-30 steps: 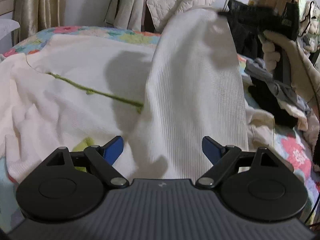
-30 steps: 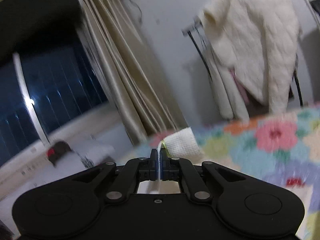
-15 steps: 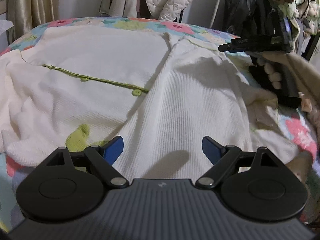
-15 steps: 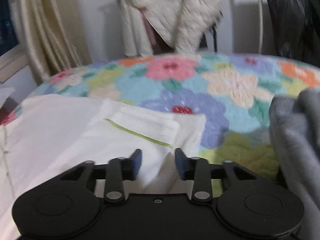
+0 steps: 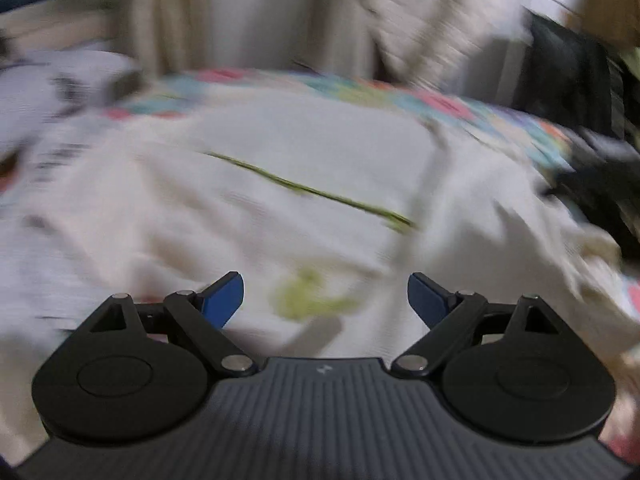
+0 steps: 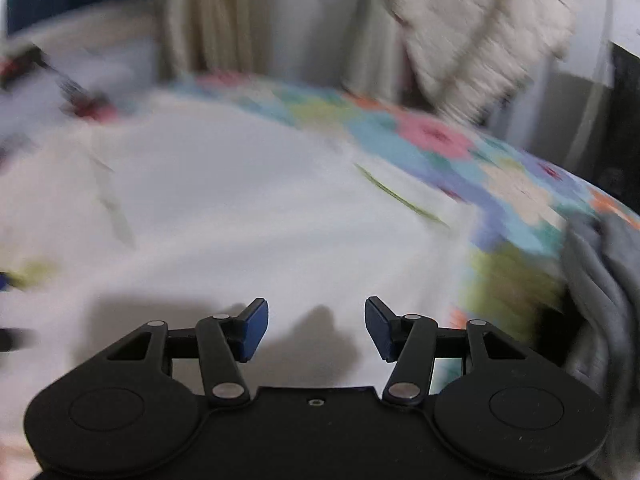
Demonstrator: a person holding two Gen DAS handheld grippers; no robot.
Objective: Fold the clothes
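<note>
left gripper (image 5: 325, 300): jaws spread wide, nothing between
right gripper (image 6: 316, 326): jaws opening, nothing between
cream knit garment with green trim (image 5: 304, 168): flat on floral quilt (image 6: 440, 140), 12 o'clock
right view only: grey cloth (image 6: 604, 280), 3 o'clock

a: your left gripper (image 5: 325, 300) is tipped downward, blue pads (image 5: 222, 300) spread wide, nothing between them.

b: and my right?

a: your right gripper (image 6: 316, 330) also angles down. its jaws are opening, pads (image 6: 254, 330) apart, nothing pinched. at the right edge of the left view it's only a dark blur.
</note>
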